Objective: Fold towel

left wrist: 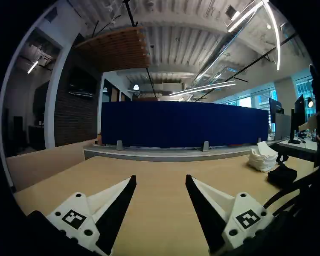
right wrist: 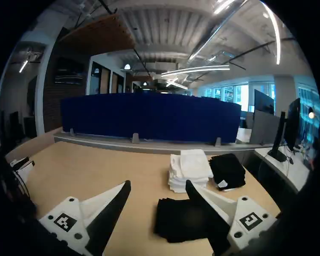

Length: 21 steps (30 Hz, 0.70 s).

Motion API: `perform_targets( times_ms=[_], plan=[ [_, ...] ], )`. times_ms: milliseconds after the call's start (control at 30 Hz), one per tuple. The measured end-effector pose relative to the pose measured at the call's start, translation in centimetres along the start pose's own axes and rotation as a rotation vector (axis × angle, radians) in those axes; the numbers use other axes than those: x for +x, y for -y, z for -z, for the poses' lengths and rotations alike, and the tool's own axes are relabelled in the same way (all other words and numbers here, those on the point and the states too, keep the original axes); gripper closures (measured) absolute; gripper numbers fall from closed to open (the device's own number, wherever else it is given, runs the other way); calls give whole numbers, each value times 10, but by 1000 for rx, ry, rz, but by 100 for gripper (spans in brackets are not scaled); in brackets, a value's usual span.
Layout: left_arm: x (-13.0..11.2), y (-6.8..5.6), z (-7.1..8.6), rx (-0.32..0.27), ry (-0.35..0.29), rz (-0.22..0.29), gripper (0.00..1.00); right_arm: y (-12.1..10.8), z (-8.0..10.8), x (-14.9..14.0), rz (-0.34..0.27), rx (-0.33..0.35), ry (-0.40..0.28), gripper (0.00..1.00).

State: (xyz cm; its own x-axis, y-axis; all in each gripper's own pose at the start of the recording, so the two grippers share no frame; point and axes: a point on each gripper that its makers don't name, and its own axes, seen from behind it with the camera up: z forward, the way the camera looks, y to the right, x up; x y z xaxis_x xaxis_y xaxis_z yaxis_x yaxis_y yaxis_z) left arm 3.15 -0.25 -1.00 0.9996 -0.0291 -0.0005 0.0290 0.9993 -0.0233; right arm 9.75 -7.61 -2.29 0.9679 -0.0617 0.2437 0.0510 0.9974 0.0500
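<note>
In the right gripper view a folded black towel (right wrist: 181,219) lies on the wooden table (right wrist: 96,170), just in front of the right finger of my right gripper (right wrist: 158,190), which is open and holds nothing. Behind it stands a stack of folded white towels (right wrist: 187,170), with a stack of folded black towels (right wrist: 227,170) to its right. In the left gripper view my left gripper (left wrist: 160,183) is open over bare table (left wrist: 160,205). The white stack (left wrist: 262,156) and a black towel (left wrist: 282,175) sit far to its right.
A blue divider panel (right wrist: 151,116) runs along the table's far edge. Monitors (right wrist: 288,128) stand on a desk to the right. A small black and white object (right wrist: 21,167) sits at the table's left edge in the right gripper view.
</note>
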Motion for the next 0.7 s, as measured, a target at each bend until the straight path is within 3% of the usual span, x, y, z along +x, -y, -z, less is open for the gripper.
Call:
perform_targets(
  times_ms=[200, 400, 700],
  plan=[
    [-10, -11, -3, -7, -3, -11, 15, 3, -3, 1, 0, -1, 2, 0],
    [-20, -8, -6, -5, -8, -1, 15, 1, -4, 2, -2, -3, 1, 0],
    [-30, -11, -8, -15, 0, -26, 15, -1, -5, -2, 2, -4, 17, 0]
  ],
)
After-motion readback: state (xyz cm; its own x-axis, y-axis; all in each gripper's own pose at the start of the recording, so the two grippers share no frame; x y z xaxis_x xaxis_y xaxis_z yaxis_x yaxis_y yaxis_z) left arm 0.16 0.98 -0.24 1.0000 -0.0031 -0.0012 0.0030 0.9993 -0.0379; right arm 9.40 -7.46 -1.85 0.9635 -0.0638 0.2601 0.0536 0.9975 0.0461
